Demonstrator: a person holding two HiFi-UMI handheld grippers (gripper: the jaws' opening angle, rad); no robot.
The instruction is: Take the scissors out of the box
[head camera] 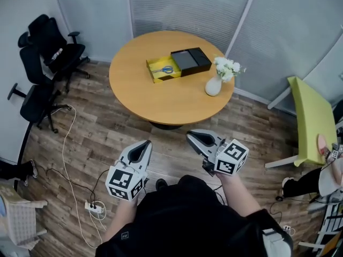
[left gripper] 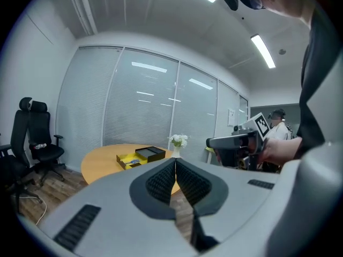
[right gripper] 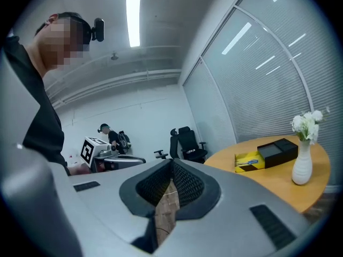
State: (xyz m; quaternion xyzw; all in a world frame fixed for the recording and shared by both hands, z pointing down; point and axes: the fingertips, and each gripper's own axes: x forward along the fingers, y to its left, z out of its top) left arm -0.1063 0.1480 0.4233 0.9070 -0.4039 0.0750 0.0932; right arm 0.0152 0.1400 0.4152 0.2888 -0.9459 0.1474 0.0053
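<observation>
Scissors (head camera: 165, 69): in yellow box (head camera: 161, 79) on round bench (head camera: 171, 103), straight ahead, long axis seemingly crosswise to approach. Left claw (head camera: 145, 143), right claw (head camera: 189, 135): both closed, empty, well short of bench. Neither clearly nearer.

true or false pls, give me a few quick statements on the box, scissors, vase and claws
1. The scissors lie in the yellow box. True.
2. The left claw holds the scissors. False: it is shut, empty, short of the table.
3. The vase lies tipped over. False: it stands upright on the table.
4. A black tray sits beside the yellow box. True.
5. The right claw is open. False: shut, empty.
</observation>
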